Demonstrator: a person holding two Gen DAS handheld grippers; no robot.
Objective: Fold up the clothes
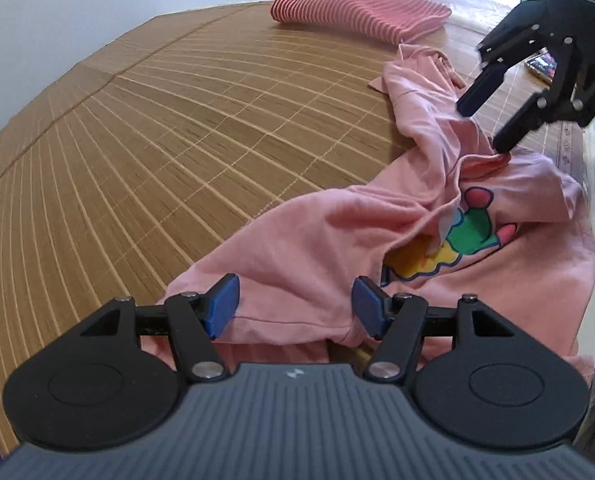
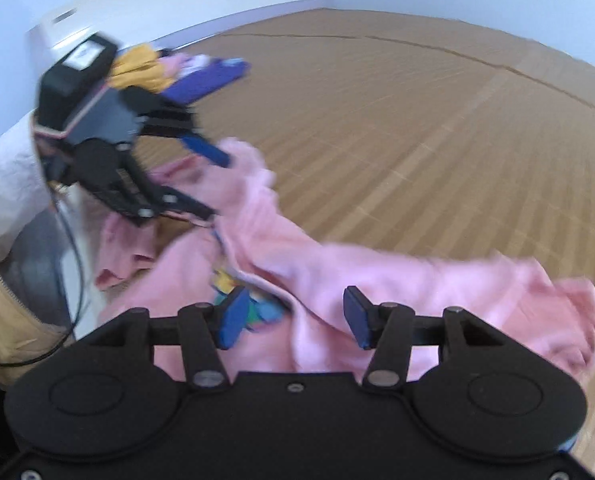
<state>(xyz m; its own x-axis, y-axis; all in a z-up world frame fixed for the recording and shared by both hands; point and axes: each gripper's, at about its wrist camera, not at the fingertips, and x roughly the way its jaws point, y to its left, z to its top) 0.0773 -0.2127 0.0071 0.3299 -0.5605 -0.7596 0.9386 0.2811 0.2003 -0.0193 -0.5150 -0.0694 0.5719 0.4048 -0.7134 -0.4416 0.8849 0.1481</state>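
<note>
A crumpled pink T-shirt [image 1: 317,232] with a colourful cartoon print [image 1: 469,232] lies along the right side of a bamboo mat [image 1: 177,120]. My left gripper [image 1: 296,304] hovers open over the shirt's near hem, with cloth under the gap and neither blue pad pressing on it. My right gripper [image 1: 484,128] comes in from the upper right, open, its lower fingertip at a raised fold of the shirt. The right wrist view is blurred: the right gripper [image 2: 293,314] stands open over a ridge of the shirt [image 2: 417,280], and the left gripper [image 2: 215,188] is at the left.
A folded red-and-white striped garment [image 1: 361,12] lies at the mat's far edge. A heap of purple and yellow clothes [image 2: 201,76] sits behind the left gripper. A beige sleeve [image 2: 1,304] and a black cable [image 2: 75,264] are at the left. Bare mat [image 2: 417,120] stretches beyond the shirt.
</note>
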